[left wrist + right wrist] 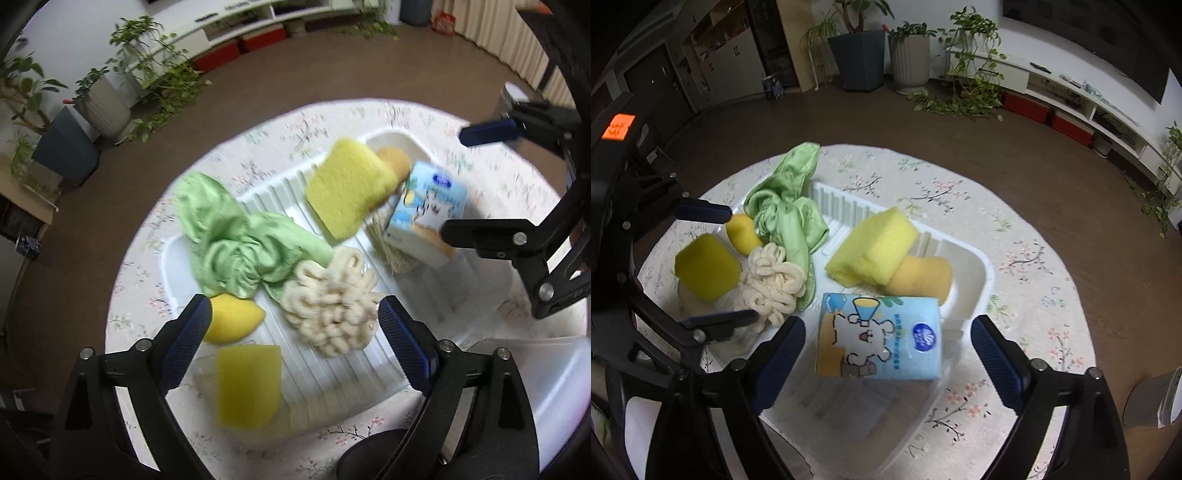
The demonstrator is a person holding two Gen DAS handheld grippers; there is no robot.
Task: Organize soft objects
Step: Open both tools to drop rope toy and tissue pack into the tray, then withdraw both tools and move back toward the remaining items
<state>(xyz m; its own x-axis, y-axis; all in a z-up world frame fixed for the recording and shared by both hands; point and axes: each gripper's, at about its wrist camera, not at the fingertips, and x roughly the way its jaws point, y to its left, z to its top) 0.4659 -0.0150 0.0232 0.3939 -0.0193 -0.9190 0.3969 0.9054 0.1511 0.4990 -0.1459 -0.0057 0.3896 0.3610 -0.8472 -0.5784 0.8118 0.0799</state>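
A white ribbed tray (295, 192) (975, 266) on a round floral table holds soft things: a green cloth (236, 236) (786, 206), a cream chenille mop pad (332, 299) (775, 284), a big yellow sponge (347, 184) (875, 247), an orange sponge (397, 158) (923, 277), a lemon-shaped sponge (232, 317) (742, 232), a flat yellow-green sponge (247, 384) (705, 266) and a blue tissue pack (424, 214) (879, 336). My left gripper (295, 332) is open above the mop pad. My right gripper (888, 354) is open with the tissue pack between its fingers, not gripped.
The round table (369, 118) (1015, 229) has a floral cloth. Potted plants (107, 99) (908, 55) and a low white shelf (1089, 103) stand on the brown floor beyond. A translucent white bin (546, 380) sits at the near right of the left wrist view.
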